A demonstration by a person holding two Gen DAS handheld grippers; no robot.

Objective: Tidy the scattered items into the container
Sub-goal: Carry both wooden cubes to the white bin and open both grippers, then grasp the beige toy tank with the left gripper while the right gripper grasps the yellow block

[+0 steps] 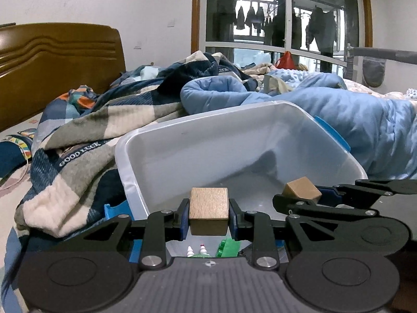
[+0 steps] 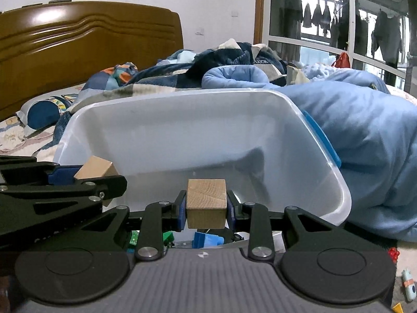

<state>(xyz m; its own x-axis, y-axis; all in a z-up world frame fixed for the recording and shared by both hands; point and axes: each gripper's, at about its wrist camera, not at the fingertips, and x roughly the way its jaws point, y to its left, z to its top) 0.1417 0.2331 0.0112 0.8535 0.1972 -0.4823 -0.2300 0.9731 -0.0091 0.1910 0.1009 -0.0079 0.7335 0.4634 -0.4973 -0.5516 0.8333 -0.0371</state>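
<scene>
A translucent white plastic bin (image 1: 182,140) (image 2: 166,109) with blue clip handles rests on the bed among blankets. My left gripper (image 1: 208,212) is shut on a plain wooden block (image 1: 208,210) held over the bin's near edge. My right gripper (image 2: 206,204) is shut on a second wooden block (image 2: 206,202), also above the near part of the bin. Each view shows the other gripper from the side, with its block (image 1: 302,189) (image 2: 96,168). Small green (image 1: 228,247) and blue (image 2: 207,240) toy pieces lie inside the bin beneath the fingers.
A plaid blanket (image 1: 86,135) is heaped left of the bin and a light blue duvet (image 2: 365,135) presses against its right side. A wooden headboard (image 2: 78,44) stands at the back left, a window (image 1: 281,15) behind. Small toys (image 2: 408,287) lie at the lower right.
</scene>
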